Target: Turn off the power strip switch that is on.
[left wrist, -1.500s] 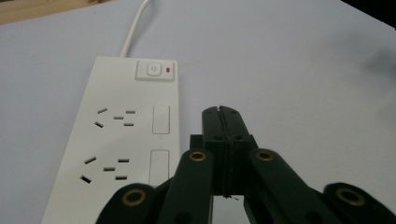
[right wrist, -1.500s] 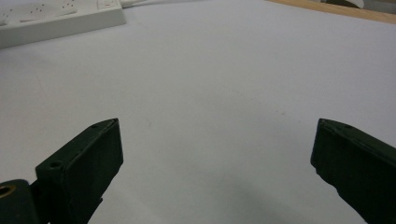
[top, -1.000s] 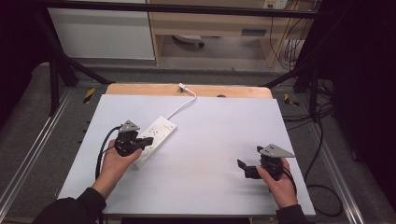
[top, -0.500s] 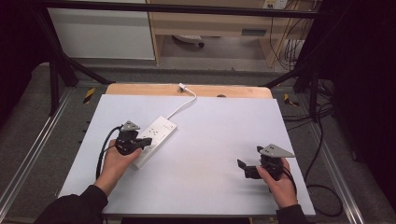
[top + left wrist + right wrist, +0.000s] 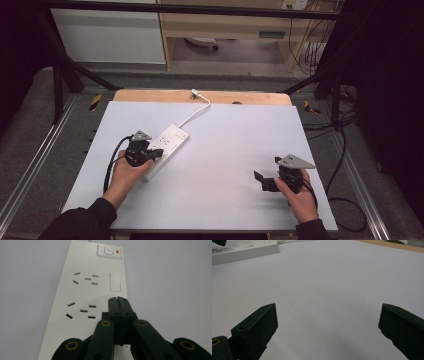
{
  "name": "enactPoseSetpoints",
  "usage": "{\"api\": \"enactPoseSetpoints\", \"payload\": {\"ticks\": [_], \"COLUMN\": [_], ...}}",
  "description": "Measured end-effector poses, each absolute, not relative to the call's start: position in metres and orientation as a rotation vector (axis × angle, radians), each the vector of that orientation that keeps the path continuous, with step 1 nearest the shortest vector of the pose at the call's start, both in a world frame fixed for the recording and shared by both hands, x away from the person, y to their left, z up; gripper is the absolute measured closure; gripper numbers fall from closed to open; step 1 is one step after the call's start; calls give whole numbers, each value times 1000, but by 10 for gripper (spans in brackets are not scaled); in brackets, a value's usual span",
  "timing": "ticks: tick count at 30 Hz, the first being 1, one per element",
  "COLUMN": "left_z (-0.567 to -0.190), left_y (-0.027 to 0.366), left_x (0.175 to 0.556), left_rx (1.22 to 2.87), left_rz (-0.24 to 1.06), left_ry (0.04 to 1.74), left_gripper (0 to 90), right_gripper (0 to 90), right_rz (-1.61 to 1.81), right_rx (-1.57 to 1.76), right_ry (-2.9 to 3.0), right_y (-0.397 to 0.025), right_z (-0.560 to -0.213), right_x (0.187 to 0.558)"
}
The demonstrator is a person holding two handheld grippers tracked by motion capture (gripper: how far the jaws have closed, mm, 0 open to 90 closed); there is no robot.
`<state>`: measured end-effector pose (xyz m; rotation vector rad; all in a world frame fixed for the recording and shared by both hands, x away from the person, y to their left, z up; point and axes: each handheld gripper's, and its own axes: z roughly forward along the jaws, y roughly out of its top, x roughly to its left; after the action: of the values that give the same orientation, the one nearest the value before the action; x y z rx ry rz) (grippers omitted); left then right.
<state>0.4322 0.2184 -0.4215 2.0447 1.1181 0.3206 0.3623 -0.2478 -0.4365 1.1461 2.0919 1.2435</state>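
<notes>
Here's the left hand-held gripper (image 5: 152, 154) out over the white power strip (image 5: 167, 147), jaws pressed tight together with nothing between them; in the left gripper view that hand-held gripper (image 5: 117, 301) hovers with its closed tip just above the strip's top face (image 5: 82, 297), beside the nearer set of socket slots, and whether the tip actually touches the plastic I cannot tell. Ahead of it on the strip sits a second set of slots, a blank white rectangle, and at the far end the power button (image 5: 109, 251) with a small red mark beside it. The strip lies diagonally on the left half of the desk (image 5: 230, 150), its near end toward the left edge and its far end angled toward the middle of the back edge, and its white cord (image 5: 197, 107) runs off that far end to the wooden strip along the back edge. Over on the other side, the right hand-held gripper (image 5: 261, 181) sits low near the front right corner of the desk, well apart from the strip, jaws spread wide and holding nothing; the right gripper view shows that hand-held gripper (image 5: 328, 322) with bare desk surface between its two black jaws, and the power strip (image 5: 247, 248) far off at the top left.
</notes>
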Motion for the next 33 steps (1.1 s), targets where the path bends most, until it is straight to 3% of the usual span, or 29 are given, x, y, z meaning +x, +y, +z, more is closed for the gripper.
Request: {"api": "enactPoseSetpoints", "payload": {"ticks": [33], "left_z": [-427], "left_y": [216], "left_x": [431], "left_rx": [2051], "left_rz": [321], "left_ry": [1103], "left_gripper": [900], "right_gripper": [28], "right_rz": [1235], "right_rx": [1135], "right_ry": [2105], "right_y": [-247], "right_z": [-437], "right_x": [362]}}
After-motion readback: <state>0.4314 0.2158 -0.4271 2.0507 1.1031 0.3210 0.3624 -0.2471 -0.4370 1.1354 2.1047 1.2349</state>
